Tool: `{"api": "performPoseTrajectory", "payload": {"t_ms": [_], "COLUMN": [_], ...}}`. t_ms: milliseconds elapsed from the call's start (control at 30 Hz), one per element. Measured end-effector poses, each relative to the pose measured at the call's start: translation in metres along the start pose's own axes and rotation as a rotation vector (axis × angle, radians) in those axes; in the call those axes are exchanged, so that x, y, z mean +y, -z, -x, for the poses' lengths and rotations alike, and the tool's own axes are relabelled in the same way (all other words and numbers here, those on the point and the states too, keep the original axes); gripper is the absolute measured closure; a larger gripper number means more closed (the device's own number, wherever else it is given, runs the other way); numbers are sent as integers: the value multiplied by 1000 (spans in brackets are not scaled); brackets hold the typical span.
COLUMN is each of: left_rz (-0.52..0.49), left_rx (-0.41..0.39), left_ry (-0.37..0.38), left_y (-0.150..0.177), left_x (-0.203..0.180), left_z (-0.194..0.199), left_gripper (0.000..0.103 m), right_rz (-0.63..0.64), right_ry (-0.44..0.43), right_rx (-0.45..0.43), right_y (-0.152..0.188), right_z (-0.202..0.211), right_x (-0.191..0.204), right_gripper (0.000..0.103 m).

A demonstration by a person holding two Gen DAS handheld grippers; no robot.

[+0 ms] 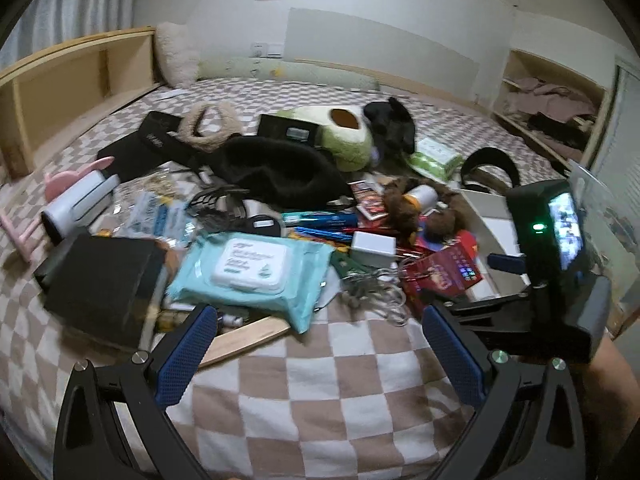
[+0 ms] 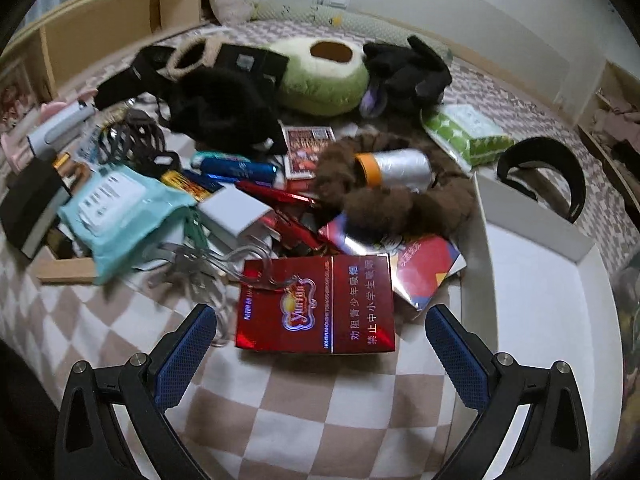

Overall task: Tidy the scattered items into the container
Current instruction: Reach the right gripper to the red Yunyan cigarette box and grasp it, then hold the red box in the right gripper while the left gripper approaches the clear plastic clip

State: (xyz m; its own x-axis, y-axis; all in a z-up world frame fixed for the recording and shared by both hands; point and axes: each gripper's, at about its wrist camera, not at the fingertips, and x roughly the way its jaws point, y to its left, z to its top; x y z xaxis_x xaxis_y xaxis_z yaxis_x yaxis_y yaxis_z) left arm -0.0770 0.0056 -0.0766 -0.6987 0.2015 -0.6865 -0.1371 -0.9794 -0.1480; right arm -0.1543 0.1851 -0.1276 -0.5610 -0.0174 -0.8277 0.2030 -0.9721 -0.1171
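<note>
A heap of items lies on the checkered bedspread (image 1: 320, 400). My left gripper (image 1: 318, 320) is open above the bedspread, just short of a teal wet-wipes pack (image 1: 252, 268) and a white charger (image 1: 374, 244). My right gripper (image 2: 320, 316) is open too, and a red cigarette box (image 2: 316, 304) lies flat between its spread fingertips, untouched. The white container (image 2: 532, 280) stands right of the heap with its floor bare. It also shows in the left wrist view as a white container (image 1: 492, 216) behind the right gripper's camera housing (image 1: 560, 232).
Farther back lie an avocado plush (image 2: 320, 76), a black plush (image 2: 408, 72), a brown furry band around a bottle (image 2: 384, 200), a green tissue pack (image 2: 468, 132) and a black headband (image 2: 548, 164). A black box (image 1: 100, 276) and a lint roller (image 1: 76, 200) sit left. Wooden shelves flank the bed.
</note>
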Motion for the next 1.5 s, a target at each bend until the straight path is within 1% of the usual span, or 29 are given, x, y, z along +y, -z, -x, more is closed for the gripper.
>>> {"api": "performPoseTrajectory", "payload": {"t_ms": [133,233,367,533,567,600,633,667,700,767,800,867,933,1033,1100,1167,1233,1267,1333,1467,1500], "left_rz": [-5,-24,-50,-53,-49,-46,-43,-39,-38,-38,-36,-33,-38,-47,-52,-57,-64,-68,-73,-65,-59], "left_rx": [18,24,61,99,104,108,109,108,106,103,103,99,91,90,96,99,101,102,98,97,101], "left_ry": [22,26,53,49,48,47,48,51,51,49,49,54,55,60,65,69,75,77,87,124,138], "left_y": [-8,-16,-21,-13,-11,-9,-7,-5,-4,-2,-2,-2,-1,1,3,6,8,8,8,8,8], "left_x": [-4,-11,-20,-20,-18,-17,-16,-14,-13,-13,-13,-13,-15,-18,-20,-21,-23,-24,-26,-29,-30], "left_z": [-17,-31,-53,-68,-70,-71,-71,-72,-72,-75,-76,-76,-76,-79,-80,-81,-82,-82,-83,-85,-86], "left_gripper": [1,2,2,5,5,5,5,5,5,5,5,5,5,5,5,9,15,16,17,17,19], "right_rz": [-26,-52,-59,-36,-28,-18,-10,-3,-3,-27,-44,-77,-105,-164,-192,-216,-237,-246,-270,-317,-327], "right_ry": [-3,-34,-62,-80,-80,-76,-61,-40,-28,-34,-51,-80,-103,-161,-186,-205,-219,-227,-248,-273,-281], "right_rx": [35,51,55,57,59,57,53,50,51,55,52,45,33,15,0,-20,-30,-32,-33,-51,-57], "right_y": [1,1,1,0,0,0,0,-1,-1,-1,0,0,0,3,4,4,3,4,5,5,6], "right_z": [-12,-20,-25,-30,-32,-32,-32,-32,-32,-33,-32,-29,-26,-21,-17,-13,-11,-10,-9,-4,-2], "right_x": [-7,-11,-11,-5,-4,-2,0,0,0,-5,-8,-14,-19,-28,-31,-34,-37,-38,-41,-48,-50], "right_gripper": [0,0,0,0,1,4,16,40,48,50,50,55,56,58,70,72,74,77,80,80,80]}}
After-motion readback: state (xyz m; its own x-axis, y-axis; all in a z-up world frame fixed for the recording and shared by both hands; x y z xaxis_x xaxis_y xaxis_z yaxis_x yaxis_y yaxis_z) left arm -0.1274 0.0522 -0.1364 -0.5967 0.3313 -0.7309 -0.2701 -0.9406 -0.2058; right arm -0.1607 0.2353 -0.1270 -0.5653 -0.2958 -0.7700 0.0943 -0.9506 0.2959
